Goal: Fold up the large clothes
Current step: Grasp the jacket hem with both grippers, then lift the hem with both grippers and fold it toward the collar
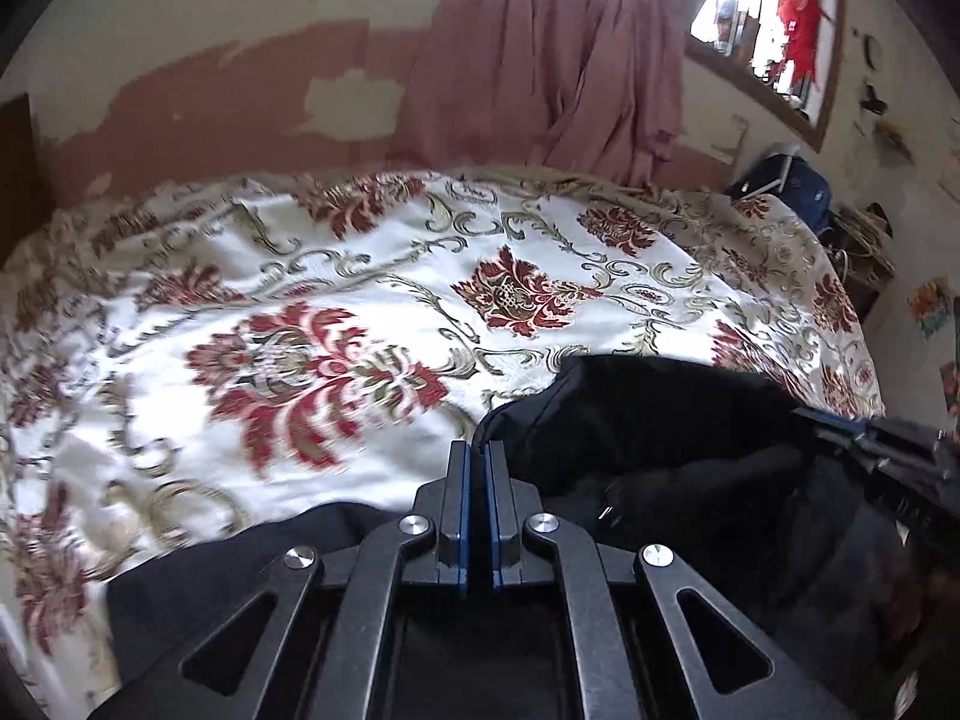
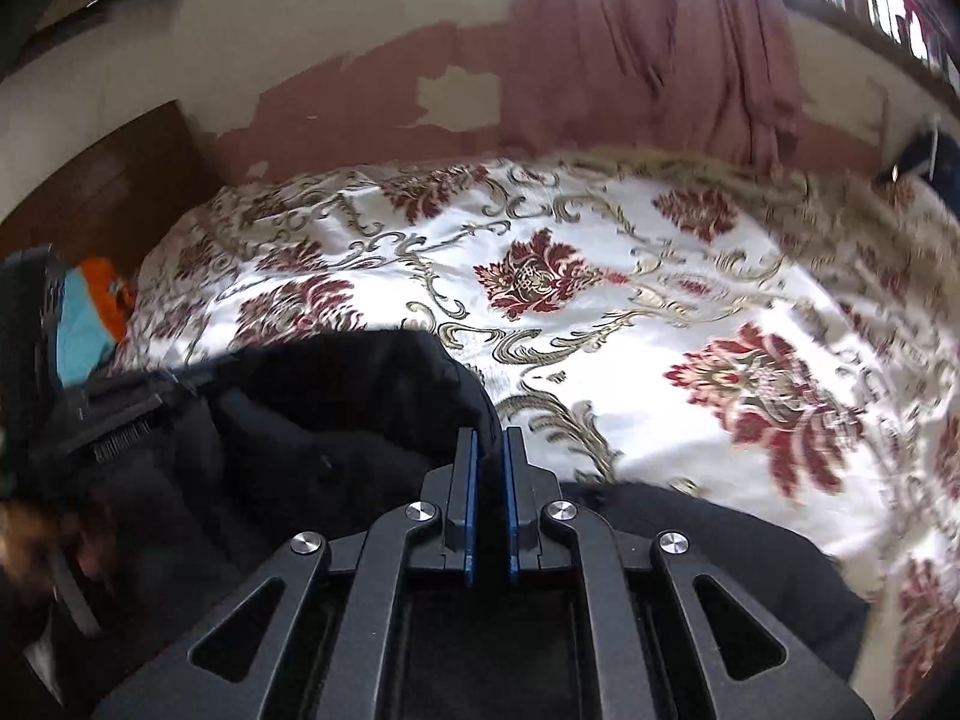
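In the left wrist view, the left claw [image 1: 479, 450] sits at 6 o'clock, its two blue-lined fingers [image 1: 462, 516] drawn nearly together and clenched on a fold of the black garment [image 1: 660, 420], whose edge rises between the pads at their tips. The garment spreads from 6 o'clock out toward 4 o'clock, lying on the bed [image 1: 360, 276], which wears a white cover with red and gold flowers. At 3 o'clock the right claw [image 1: 840, 429] comes in from the edge, its tip at the garment's far side. A pink curtain [image 1: 540, 60] hangs at 12 o'clock, beside a bright window [image 1: 756, 12] at 1 o'clock. In the right wrist view, the right claw [image 2: 489, 438] stands at 6 o'clock, likewise clenched, with dark cloth of the black garment [image 2: 330, 420] caught between its blue pads. The garment bunches from 6 o'clock toward 9 o'clock on the bed [image 2: 660, 312]. The left claw [image 2: 180, 381] shows at 9 o'clock, blurred. The pink curtain [image 2: 660, 48] hangs at 12 o'clock.
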